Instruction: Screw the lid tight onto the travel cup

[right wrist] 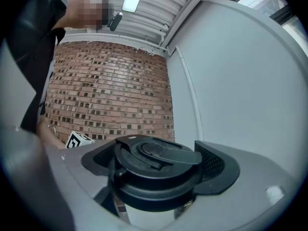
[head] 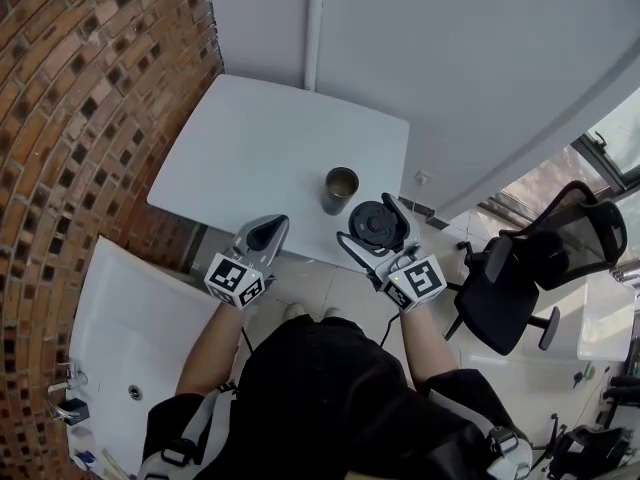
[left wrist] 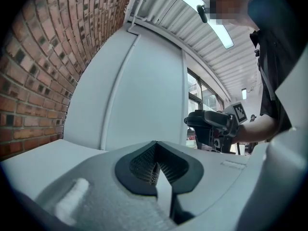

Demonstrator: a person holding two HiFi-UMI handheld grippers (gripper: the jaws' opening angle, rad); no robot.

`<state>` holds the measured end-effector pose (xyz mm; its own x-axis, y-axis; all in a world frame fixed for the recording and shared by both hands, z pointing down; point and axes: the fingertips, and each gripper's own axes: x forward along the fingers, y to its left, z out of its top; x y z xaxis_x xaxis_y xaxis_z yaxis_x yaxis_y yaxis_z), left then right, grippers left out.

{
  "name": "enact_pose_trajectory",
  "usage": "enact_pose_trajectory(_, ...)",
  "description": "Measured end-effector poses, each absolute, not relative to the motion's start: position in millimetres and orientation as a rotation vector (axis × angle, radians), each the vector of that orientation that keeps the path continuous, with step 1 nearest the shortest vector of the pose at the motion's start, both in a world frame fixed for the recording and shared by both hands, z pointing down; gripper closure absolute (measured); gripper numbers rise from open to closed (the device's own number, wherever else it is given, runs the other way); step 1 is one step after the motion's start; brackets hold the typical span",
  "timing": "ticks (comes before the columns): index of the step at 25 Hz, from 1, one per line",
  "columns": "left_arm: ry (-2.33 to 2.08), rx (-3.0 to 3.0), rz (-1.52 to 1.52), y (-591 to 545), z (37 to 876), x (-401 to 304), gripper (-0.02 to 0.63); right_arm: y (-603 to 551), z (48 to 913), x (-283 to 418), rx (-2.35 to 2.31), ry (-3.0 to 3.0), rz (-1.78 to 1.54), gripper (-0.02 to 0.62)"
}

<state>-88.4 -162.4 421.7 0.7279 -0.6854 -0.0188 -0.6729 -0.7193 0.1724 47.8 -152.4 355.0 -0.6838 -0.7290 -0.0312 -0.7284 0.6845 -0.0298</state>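
A white table [head: 270, 138] stood in a corner, with a brick wall [head: 90, 98] along its left side and a plain white wall [head: 480, 68] behind it. Pale floor tiles [head: 330, 286] showed under its near edge. A black office chair [head: 520, 288] stood off to the right, and a white counter [head: 120, 318] with a small drain hole lay at the lower left. The travel cup [head: 340, 189] stood upright and uncovered on the table, near the front edge and towards the right corner. The person's right gripper [head: 376, 230] held the black lid [right wrist: 154, 170] clamped between its jaws, top face up. The lid was just beside the cup, to its right and a little nearer the person. Whether lid and cup touched could not be told from above (they seemed slightly apart). The left gripper [head: 268, 232] was at the table's front edge, left of the cup and clear of it. Its jaws were pressed together with nothing between them.
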Motion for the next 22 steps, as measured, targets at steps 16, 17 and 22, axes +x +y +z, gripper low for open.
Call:
enact_pose_trajectory(16,-1.118,2.798,-0.100,-187.4,406.5,-57.7,0.604,-174.3,345.5,60.4,-1.148,2.886,-0.007,0.106)
enact_pose_trajectory(17,-1.113,2.797,-0.099,-189.0,407.8,-54.6,0.604,-176.6,346.1,60.4,-1.141,2.891,-0.011,0.107)
enact_pose_trajectory(22,-1.086,2.750,-0.060,-192.5,431.5,-42.4,0.604,-188.0,366.6,66.2,-1.117,2.944,-0.074,0.107)
